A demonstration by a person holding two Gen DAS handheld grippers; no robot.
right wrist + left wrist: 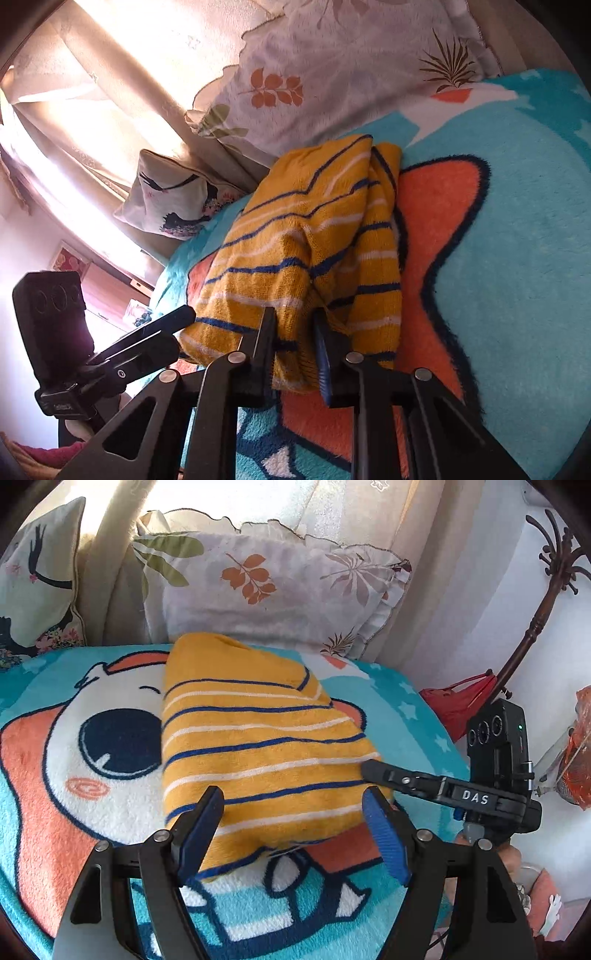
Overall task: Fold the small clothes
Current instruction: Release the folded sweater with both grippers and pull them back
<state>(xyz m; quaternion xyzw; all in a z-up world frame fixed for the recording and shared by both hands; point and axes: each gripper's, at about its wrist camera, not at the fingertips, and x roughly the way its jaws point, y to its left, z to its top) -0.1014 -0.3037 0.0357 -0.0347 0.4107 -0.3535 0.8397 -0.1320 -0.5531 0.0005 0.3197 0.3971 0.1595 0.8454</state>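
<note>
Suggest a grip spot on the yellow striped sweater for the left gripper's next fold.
Probably the near hem corner of the yellow striped sweater, approached from the near side, low along the blanket. That edge lies free in front of the open left gripper, whereas the right gripper has its jaws pinched on the right edge.

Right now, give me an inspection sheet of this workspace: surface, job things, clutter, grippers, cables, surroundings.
Surface: cartoon blanket, teal, orange and white, spread over a bed.
Job's things: yellow striped sweater, already folded into a compact bundle, lying on the blanket.
Clutter: nothing seen on the blanket besides the sweater.
Grippers: left gripper open, fingers straddling the sweater's near edge, not pinching. Right gripper closed on the sweater's side edge.
Cables: nothing seen.
Surroundings: leaf-print pillow behind the sweater, bird-print cushion to its left, curtains, wooden coat stand, red bag beside the bed.
</note>
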